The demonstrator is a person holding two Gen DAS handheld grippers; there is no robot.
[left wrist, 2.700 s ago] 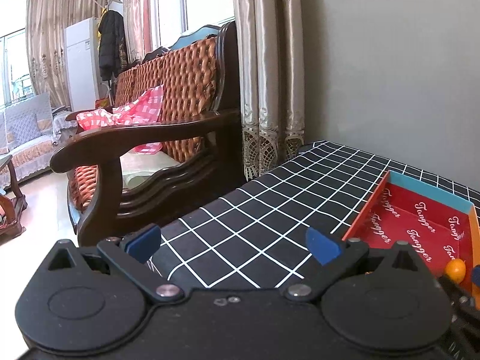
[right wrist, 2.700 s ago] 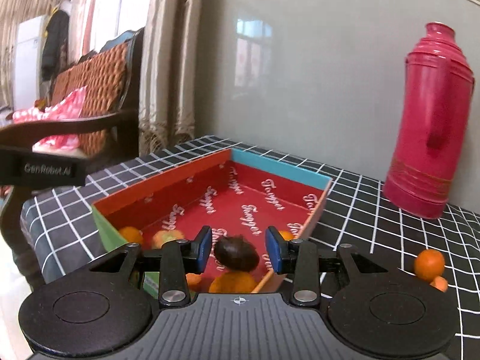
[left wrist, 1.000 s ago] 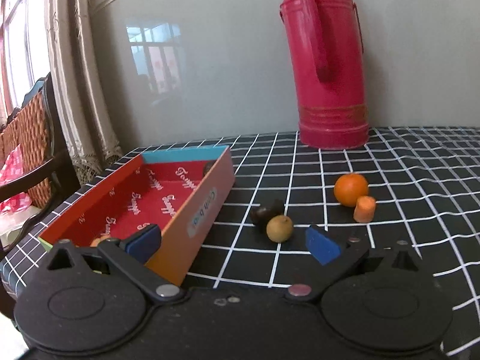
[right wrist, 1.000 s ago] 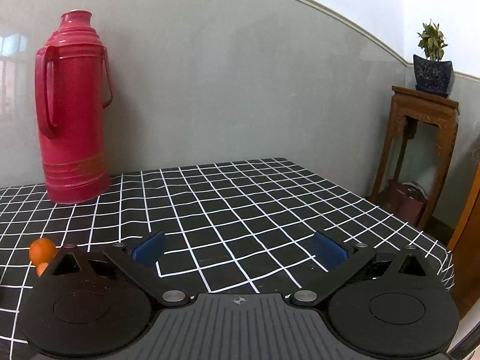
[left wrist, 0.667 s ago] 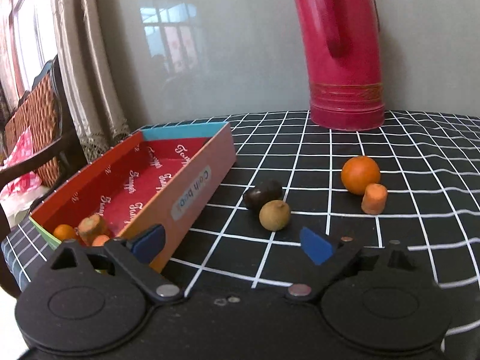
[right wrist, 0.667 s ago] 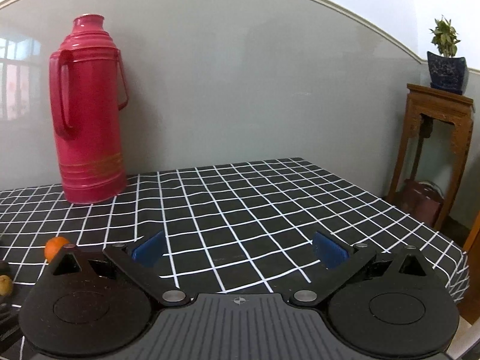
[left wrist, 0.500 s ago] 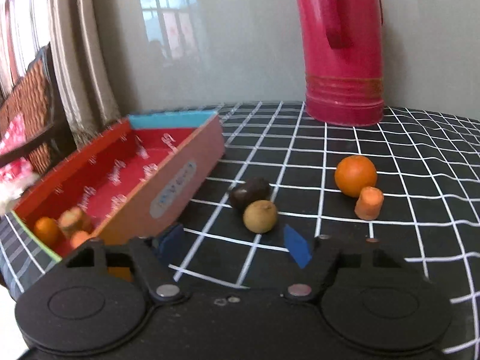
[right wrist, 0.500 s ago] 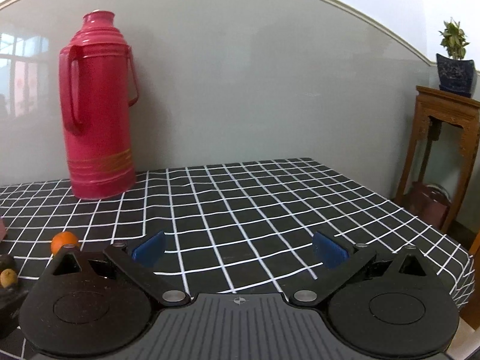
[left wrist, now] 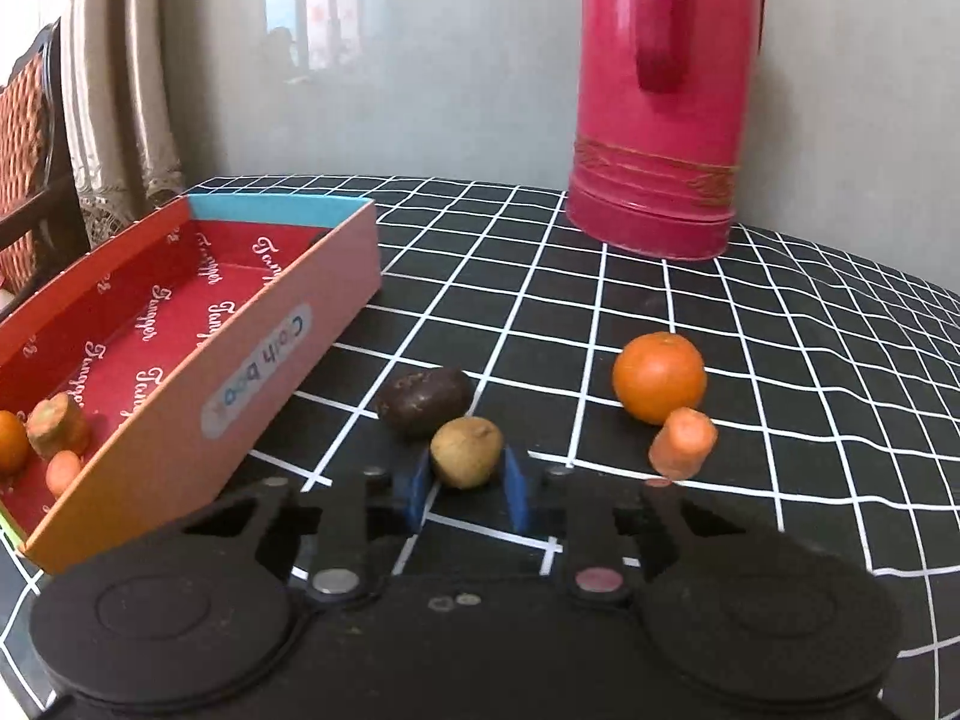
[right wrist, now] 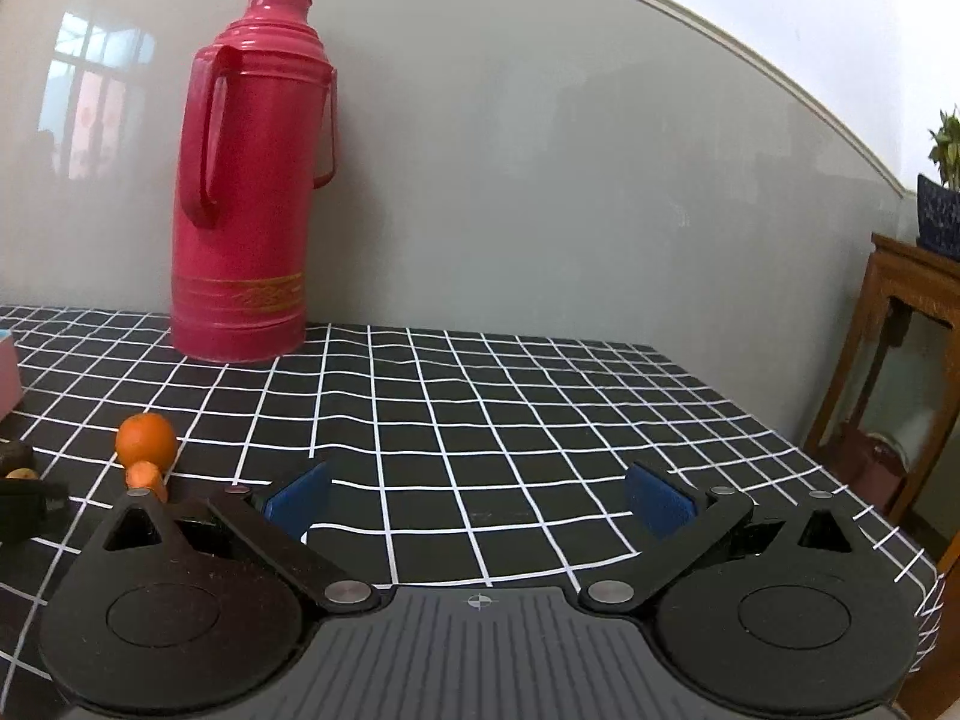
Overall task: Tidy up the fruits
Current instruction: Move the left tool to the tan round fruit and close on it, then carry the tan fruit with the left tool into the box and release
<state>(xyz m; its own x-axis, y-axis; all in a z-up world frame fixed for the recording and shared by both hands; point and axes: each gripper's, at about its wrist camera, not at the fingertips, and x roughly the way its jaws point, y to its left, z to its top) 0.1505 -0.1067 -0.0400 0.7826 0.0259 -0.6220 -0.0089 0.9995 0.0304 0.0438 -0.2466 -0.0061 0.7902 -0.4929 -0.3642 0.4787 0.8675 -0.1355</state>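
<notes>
In the left wrist view my left gripper has its blue pads closed around a small tan round fruit on the checked tablecloth. A dark brown fruit lies just behind it, touching it. An orange and a carrot piece lie to the right. The red box stands at the left with an orange, a carrot stub and a greenish piece in its near end. My right gripper is open and empty over bare cloth; the orange and carrot piece show at its left.
A tall red thermos stands at the back by the grey wall, also in the right wrist view. A wooden chair and curtains are left of the table. A wooden stand with a potted plant is beyond the table's right edge.
My left gripper swung from the chair side to the loose fruits, moved in and closed its pads on the tan fruit. My right gripper left the box, opened and turned right.
</notes>
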